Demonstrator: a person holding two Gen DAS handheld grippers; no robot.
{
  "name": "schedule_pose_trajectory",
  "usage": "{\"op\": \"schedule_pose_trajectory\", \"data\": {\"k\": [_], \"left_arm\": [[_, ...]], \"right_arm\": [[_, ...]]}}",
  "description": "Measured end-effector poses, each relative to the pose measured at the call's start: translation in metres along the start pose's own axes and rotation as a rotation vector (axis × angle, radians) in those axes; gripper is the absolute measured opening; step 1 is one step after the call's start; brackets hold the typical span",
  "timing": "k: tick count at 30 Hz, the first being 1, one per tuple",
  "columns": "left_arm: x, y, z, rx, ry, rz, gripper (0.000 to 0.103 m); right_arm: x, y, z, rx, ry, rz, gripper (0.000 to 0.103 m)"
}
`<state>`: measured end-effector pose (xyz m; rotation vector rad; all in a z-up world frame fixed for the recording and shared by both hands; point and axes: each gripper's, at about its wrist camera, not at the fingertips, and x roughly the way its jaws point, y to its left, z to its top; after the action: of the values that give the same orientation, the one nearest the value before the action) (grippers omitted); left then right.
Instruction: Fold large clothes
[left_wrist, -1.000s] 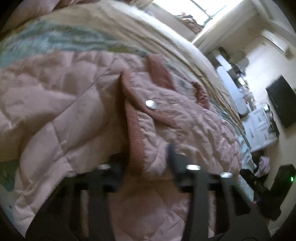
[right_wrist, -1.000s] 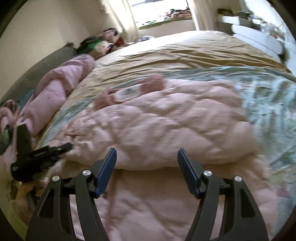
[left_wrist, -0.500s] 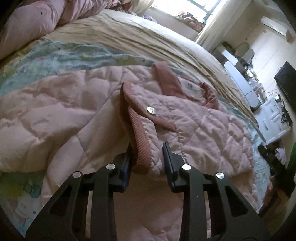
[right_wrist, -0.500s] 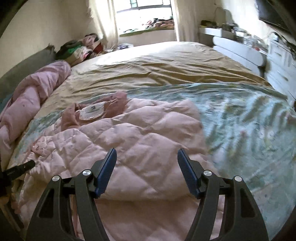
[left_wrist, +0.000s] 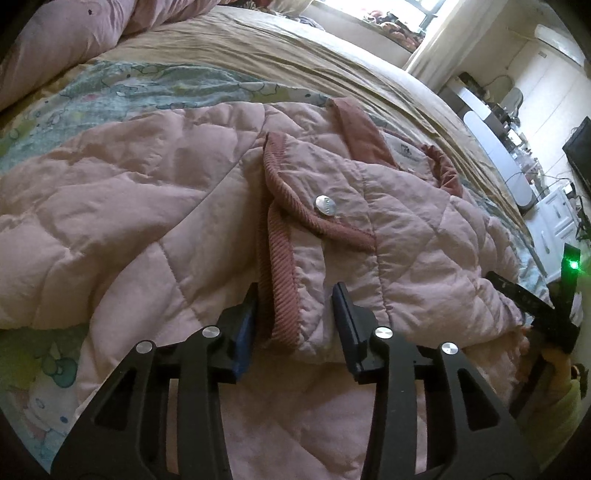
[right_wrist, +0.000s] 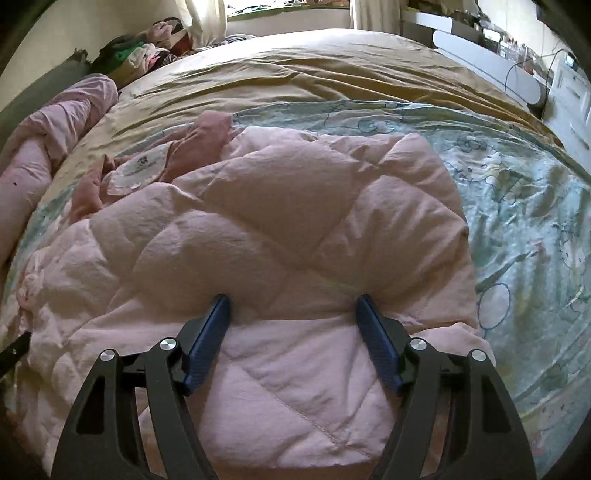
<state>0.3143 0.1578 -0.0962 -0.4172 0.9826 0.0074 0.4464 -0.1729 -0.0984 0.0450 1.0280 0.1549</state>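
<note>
Pink quilted jacket (left_wrist: 229, 206) lies spread on the bed (right_wrist: 332, 74). Left gripper (left_wrist: 293, 302): jaws just opening, slightly apart around the ribbed corduroy cuff (left_wrist: 280, 280). Right gripper (right_wrist: 291, 317): jaws wide apart over a puffy fold.

Jacket (right_wrist: 280, 236) hem cut off by frame btm, probably.

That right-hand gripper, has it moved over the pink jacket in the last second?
Yes. The right gripper has swung rightward along the pink jacket: the collar label, earlier centred above the fingers, now sits far left.
</note>
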Motion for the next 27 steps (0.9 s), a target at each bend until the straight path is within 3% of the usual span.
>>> {"op": "schedule_pose_trajectory", "data": {"k": [3,5,6,9,14,18,27], "left_arm": [[-0.010,-0.004,0.002,0.012,-0.012,0.041,0.040],[-0.027,-0.013,0.006,0.053,-0.052,0.090,0.044],[-0.038,-0.020,0.009,0.078,-0.087,0.098,0.051],[-0.057,-0.037,0.009,0.113,-0.132,0.060,0.062],[-0.038,-0.069,-0.008,0.198,-0.055,0.011,0.065],[-0.001,-0.062,-0.020,0.173,0.050,0.017,0.065],[0.008,-0.054,-0.024,0.150,0.051,-0.011,0.066]], "right_arm": [[-0.013,0.004,0.001,-0.001,0.000,0.003,0.070],[-0.033,0.003,-0.002,0.016,-0.038,0.071,0.070],[-0.044,0.003,-0.006,0.017,-0.060,0.098,0.071],[-0.064,0.008,-0.017,-0.013,-0.093,0.123,0.072],[-0.060,0.012,-0.031,-0.031,-0.049,0.112,0.073],[-0.048,0.011,-0.039,-0.036,-0.001,0.098,0.074],[-0.029,0.015,-0.051,-0.049,-0.003,0.067,0.075]]}}
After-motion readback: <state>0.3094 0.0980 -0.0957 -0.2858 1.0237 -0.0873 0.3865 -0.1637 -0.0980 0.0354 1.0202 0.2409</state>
